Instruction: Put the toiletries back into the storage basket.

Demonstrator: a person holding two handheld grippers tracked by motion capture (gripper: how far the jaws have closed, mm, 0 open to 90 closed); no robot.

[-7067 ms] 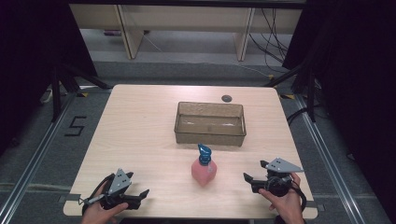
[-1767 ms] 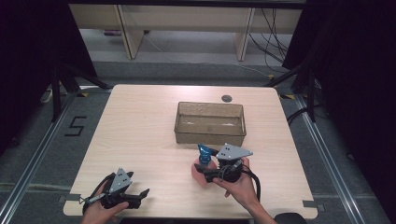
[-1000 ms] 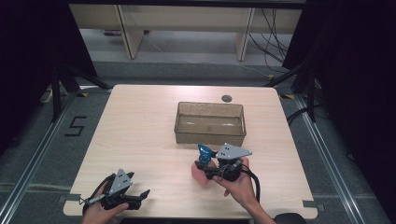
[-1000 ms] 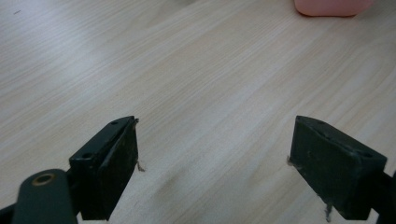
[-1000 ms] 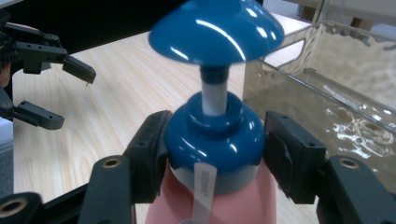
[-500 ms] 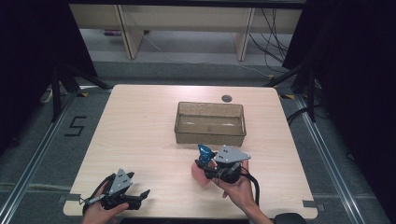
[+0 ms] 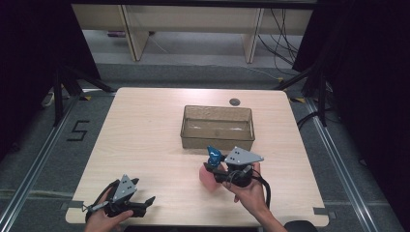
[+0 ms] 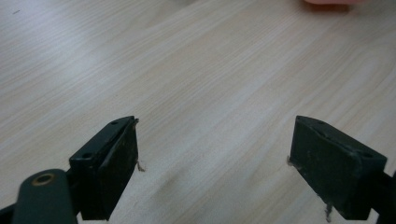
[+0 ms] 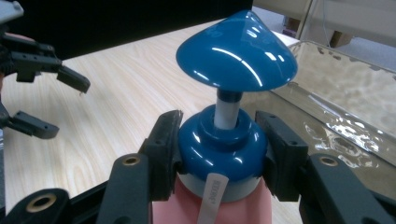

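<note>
right claw (image 9: 219, 154): clamped on blue collar of pink pump bottle (image 7: 209, 177), on counter (image 7: 145, 130) before clear bin (image 7: 217, 126) | left claw (image 8: 215, 158): spread, idle | advice: lift straight, keep upright

Light wood-grain table (image 7: 145, 125), rectangular, rounded corners, on a grey floor (image 7: 43, 159) with metal rails along both sides. Floor marked with a black "5" (image 7: 77, 130) left of the table.

On the table:
- Clear plastic bin (image 7: 217, 127), rectangular, open-topped, right of centre toward the far half. Its near wall also shows in the right gripper view (image 9: 345, 112).
- Small dark round disc (image 7: 235, 101) by the far edge, just behind the bin, apart from it.
- Pink bottle (image 7: 209, 177) with blue pump cap, upright, near the front, just before the bin's near wall; whether its base rests on the wood cannot be told.
</note>
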